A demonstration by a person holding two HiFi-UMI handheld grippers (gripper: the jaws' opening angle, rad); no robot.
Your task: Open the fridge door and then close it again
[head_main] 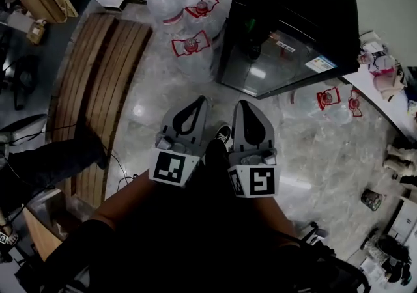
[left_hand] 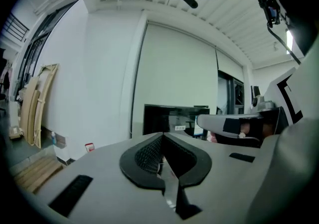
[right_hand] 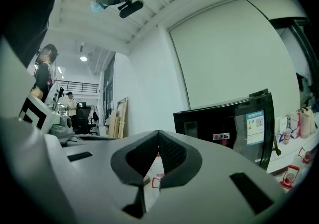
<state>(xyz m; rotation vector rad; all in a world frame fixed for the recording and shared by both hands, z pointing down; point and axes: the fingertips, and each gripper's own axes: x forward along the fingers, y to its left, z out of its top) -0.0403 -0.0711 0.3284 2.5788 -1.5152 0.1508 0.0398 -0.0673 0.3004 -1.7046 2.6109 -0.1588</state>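
The fridge [head_main: 287, 31] is a black cabinet with a glass door, standing shut on the floor at the upper right of the head view. It also shows ahead in the left gripper view as the fridge [left_hand: 169, 117], and at the right in the right gripper view as the fridge [right_hand: 234, 123]. My left gripper [head_main: 201, 99] and right gripper [head_main: 240, 103] are side by side at mid-frame, well short of the fridge, pointing toward it. Both are shut with nothing between the pads: left gripper [left_hand: 162, 136], right gripper [right_hand: 158, 133].
Several large water bottles [head_main: 189, 25] with red handles stand left of the fridge, and more bottles [head_main: 329, 99] lie to its right. A wooden slatted bench [head_main: 98, 90] runs along the left. A white counter [head_main: 391, 99] with small items is at the right. Someone's leg [head_main: 52, 158] is at the left edge.
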